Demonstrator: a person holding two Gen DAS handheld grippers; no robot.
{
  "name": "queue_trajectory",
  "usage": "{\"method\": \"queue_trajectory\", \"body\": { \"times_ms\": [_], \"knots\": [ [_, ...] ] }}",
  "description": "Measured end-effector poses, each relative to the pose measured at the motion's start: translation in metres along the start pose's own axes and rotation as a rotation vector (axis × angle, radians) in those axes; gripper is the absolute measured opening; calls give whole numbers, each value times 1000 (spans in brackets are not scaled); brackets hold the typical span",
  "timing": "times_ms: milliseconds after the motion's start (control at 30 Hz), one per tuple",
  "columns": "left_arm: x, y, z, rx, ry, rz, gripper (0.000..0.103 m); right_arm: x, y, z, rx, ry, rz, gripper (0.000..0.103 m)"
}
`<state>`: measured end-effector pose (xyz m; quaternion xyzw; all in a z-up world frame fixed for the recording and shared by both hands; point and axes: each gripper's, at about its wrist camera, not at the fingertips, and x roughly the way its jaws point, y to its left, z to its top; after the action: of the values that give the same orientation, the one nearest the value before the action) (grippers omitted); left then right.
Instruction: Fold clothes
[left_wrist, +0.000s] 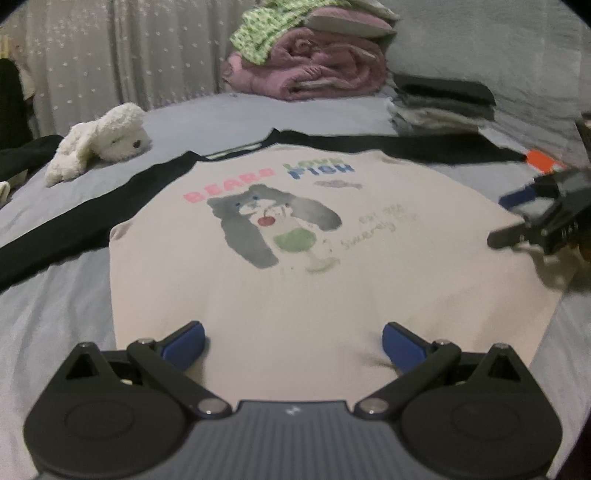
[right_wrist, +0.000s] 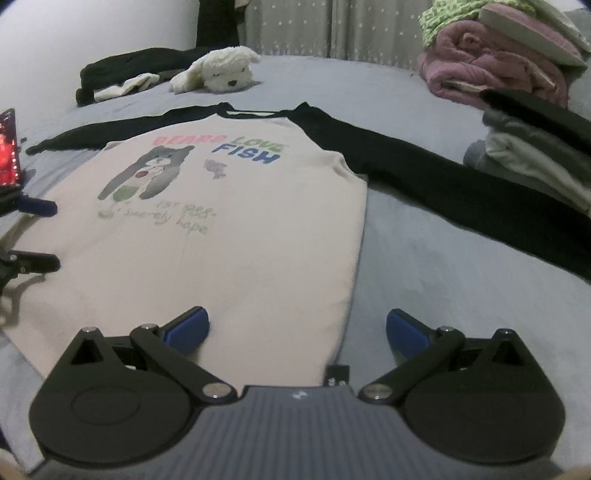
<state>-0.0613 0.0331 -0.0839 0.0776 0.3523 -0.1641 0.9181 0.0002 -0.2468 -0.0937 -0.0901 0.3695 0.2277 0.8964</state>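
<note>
Across the grey bed sheet (right_wrist: 424, 266) a cream shirt (right_wrist: 221, 240) with black sleeves lies flat, bare sheet along its right edge. Folded clothes (right_wrist: 535, 155) crowd the far right. Both claws are spread wide: left gripper (left_wrist: 293, 345) over the hem, right gripper (right_wrist: 297, 334) straddling the shirt's right side edge.

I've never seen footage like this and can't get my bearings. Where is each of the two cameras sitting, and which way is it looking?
Left wrist: rides on the left gripper, low at the hem of the shirt, facing its collar; its blue fingers show spread apart, and the right gripper shows at the right edge.
Right wrist: rides on the right gripper, at the shirt's bottom right corner, facing the same way; its fingers are also spread.
Shared: the shirt, the white plush toy, the pink blanket pile.
</note>
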Motion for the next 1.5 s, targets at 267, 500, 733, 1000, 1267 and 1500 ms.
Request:
{"method": "queue_trajectory", "body": {
  "times_ms": [267,500,733,1000,1267,1500],
  "knots": [
    [11,11,24,-107,58,5,103,2,-20,15,145,9,-47,103],
    [26,14,46,-177,57,58,103,9,-44,31,297,-4,-149,103],
    [40,28,68,-253,74,59,103,18,-63,41,437,-12,-223,103],
    [47,60,82,-389,63,109,102,8,-97,32,681,-27,-283,103],
    [46,55,88,-271,53,125,101,-14,-85,33,669,-34,-186,101],
    [25,17,75,-60,28,-4,93,-53,-20,36,402,-46,-86,93]
  ]
}}
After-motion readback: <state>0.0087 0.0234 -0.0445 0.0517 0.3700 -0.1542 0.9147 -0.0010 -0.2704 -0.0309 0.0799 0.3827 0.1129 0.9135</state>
